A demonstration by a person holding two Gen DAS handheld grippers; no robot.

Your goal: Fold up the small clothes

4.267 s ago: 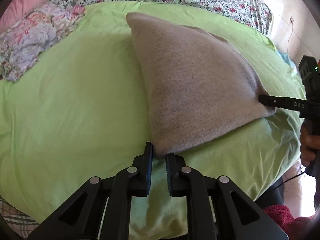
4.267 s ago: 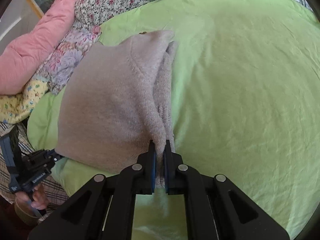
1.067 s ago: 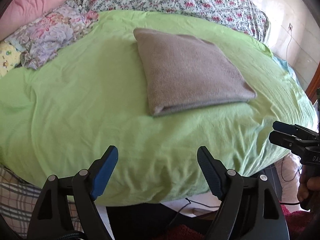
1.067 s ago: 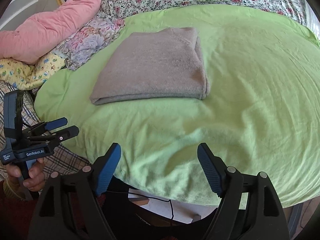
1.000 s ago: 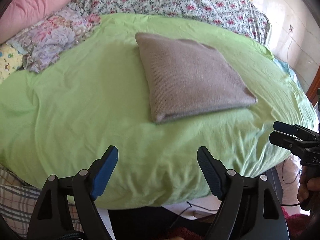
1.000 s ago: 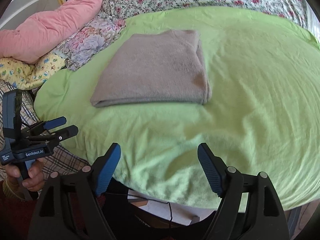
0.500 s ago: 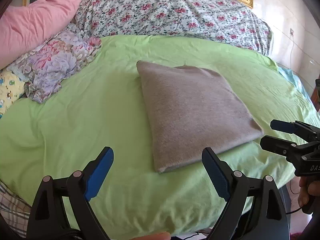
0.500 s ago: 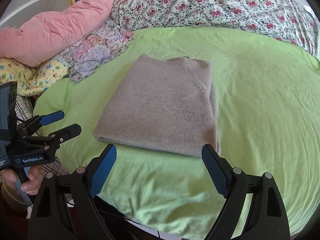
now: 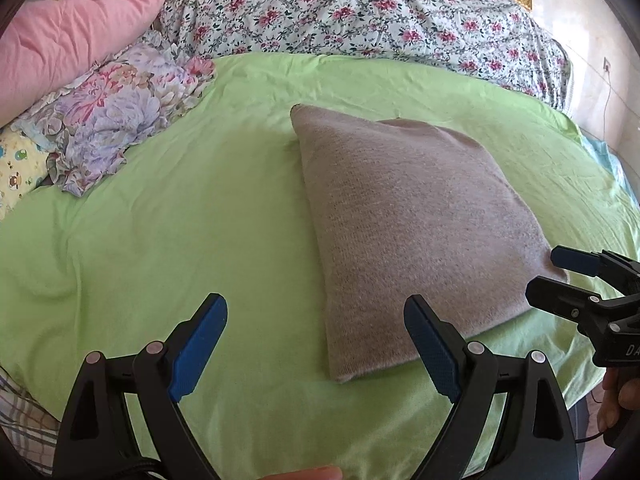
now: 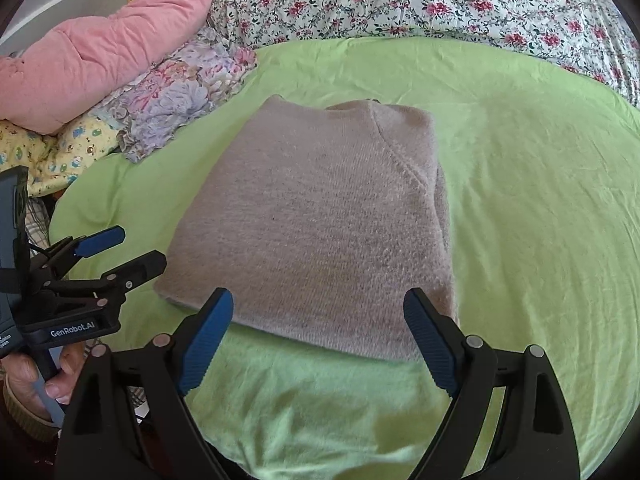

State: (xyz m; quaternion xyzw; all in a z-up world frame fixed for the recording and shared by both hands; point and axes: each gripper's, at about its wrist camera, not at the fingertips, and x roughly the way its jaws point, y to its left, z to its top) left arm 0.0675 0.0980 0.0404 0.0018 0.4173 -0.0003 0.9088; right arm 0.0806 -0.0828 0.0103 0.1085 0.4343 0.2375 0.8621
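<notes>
Nearest, spread wide and gripping nothing: left gripper, poised over the front edge of the lime-green bedsheet by the near left corner of the folded grey-brown knitted sweater. Likewise splayed and empty, right gripper, just short of the sweater's near hem. Probably lined up at the two near corners for another fold or a lift. Legible on the left tool seen from the right wrist: "GenRobot.AI"; on the right tool, only "DA". Sweater flat mid-bed, neckline toward the head. Beyond, at the left edge, a crumpled lilac floral cloth and a pink quilted duvet; farthest, a rose-print floral cover.
</notes>
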